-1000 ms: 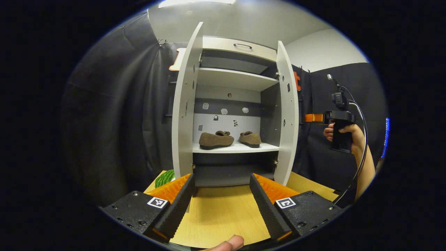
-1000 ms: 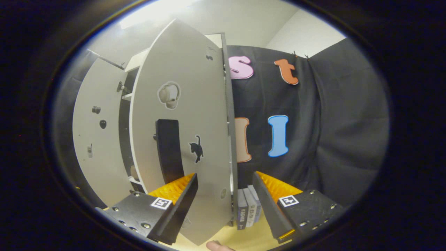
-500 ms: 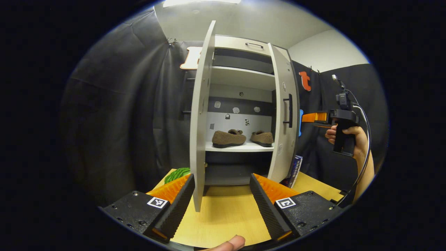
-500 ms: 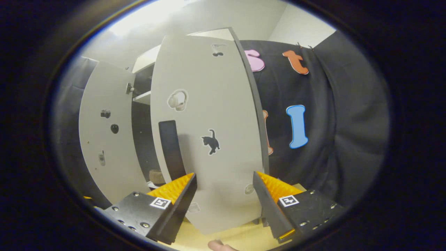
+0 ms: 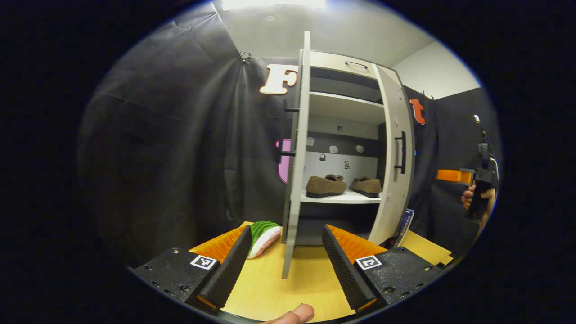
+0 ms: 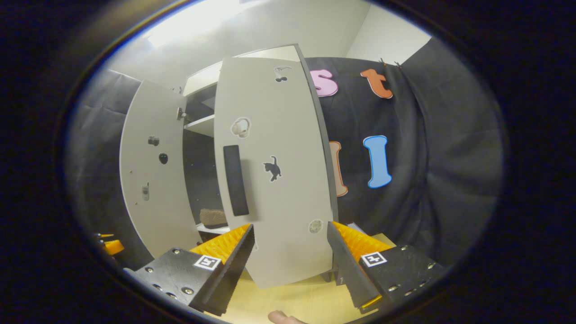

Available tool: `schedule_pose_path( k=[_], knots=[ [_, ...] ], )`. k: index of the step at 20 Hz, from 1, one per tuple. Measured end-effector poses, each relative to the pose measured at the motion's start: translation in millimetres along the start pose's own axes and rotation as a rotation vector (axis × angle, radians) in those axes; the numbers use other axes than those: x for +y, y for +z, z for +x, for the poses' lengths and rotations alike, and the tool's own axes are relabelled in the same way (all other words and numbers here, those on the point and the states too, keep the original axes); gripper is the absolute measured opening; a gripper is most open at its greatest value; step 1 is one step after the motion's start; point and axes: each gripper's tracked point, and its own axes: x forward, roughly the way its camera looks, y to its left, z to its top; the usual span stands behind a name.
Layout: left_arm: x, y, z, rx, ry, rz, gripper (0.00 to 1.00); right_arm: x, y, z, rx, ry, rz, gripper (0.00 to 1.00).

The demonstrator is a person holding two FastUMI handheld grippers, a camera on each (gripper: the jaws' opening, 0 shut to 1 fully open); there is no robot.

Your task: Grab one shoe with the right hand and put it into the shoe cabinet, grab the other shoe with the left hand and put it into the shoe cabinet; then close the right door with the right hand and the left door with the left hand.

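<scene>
- Left gripper (image 5: 284, 258) hanging released, fingers spread, over the pale wooden tabletop (image 5: 301, 288), grasping nothing.
- Edge-on white left door (image 5: 294, 180) standing between those fingers, farther off, not touching.
- Two brown fuzzy slippers (image 5: 326, 186) lying side by side on the white shelf (image 5: 342, 198) of the white shoe cabinet (image 5: 346, 96), well beyond the left gripper.
- Right gripper (image 6: 291, 256) released too, facing the part-closed white right door (image 6: 274, 180), apart from it.

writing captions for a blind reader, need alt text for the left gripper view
A white shoe cabinet stands on a light wooden table, its left door edge-on, its right door partly closed, two brown fuzzy shoes on a shelf. The open left gripper frames the left door; a green watermelon-slice toy lies nearby.
</scene>
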Motion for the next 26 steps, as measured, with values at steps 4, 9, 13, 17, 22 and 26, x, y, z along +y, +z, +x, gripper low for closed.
schedule_pose_path(
  k=[4, 9, 13, 17, 22, 26],
  knots=[
    [49, 14, 13, 0.01, 0.084, -0.026, 0.94, 24, -18, -38, -0.014, 0.063, 0.003, 0.93],
    [105, 40, 46, 0.002, 0.153, -0.015, 0.96, 47, -24, -73, -0.06, 0.059, -0.048, 0.98],
    [110, 74, 75, -0.023, 0.105, -0.041, 0.96, 55, -26, -94, -0.091, 0.009, -0.056, 0.97],
    [101, 96, 103, -0.015, 0.06, -0.074, 0.94, 72, -28, -113, -0.113, 0.027, -0.031, 0.94],
    [75, 96, 128, 0.029, 0.004, -0.066, 0.96, 58, -27, -122, -0.148, -0.047, -0.074, 0.97],
    [59, 93, 126, 0.045, -0.009, -0.059, 0.93, 53, -33, -119, -0.141, -0.068, -0.052, 0.98]
  ],
)
